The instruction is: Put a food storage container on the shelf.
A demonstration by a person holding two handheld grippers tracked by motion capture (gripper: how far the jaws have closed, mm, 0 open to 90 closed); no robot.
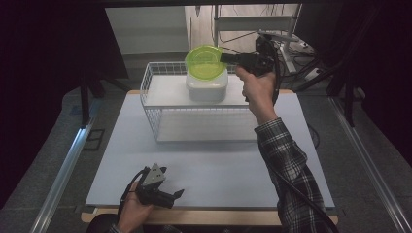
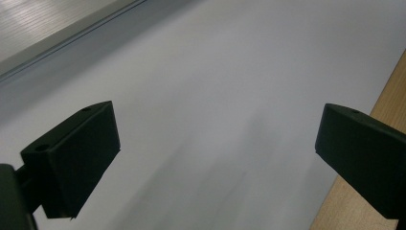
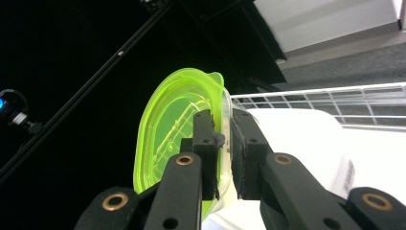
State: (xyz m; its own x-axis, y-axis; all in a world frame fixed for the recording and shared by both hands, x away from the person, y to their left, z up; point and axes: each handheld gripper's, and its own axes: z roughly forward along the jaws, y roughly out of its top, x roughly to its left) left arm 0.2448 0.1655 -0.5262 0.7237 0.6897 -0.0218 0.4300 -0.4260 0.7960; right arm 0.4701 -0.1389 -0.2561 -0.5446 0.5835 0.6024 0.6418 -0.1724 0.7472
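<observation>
Nearest the high camera, the left tongs point(image 1: 179, 193) lie low on the desk point(image 1: 218, 160), held in the person's left hand point(image 1: 133, 208), jaws released and standing wide apart over the bare grey mat point(image 2: 230, 86) with nothing between them. Up at the far end, the right tongs point(image 3: 226, 143) are clenched on the rim of a lime-green lid point(image 3: 177, 129), gripping it tilted on edge. Just below and beside those tongs sits a white container point(image 1: 206, 86), resting in a white wire basket point(image 1: 155, 116); the lid hangs right above the container's open top, at its far rim.
</observation>
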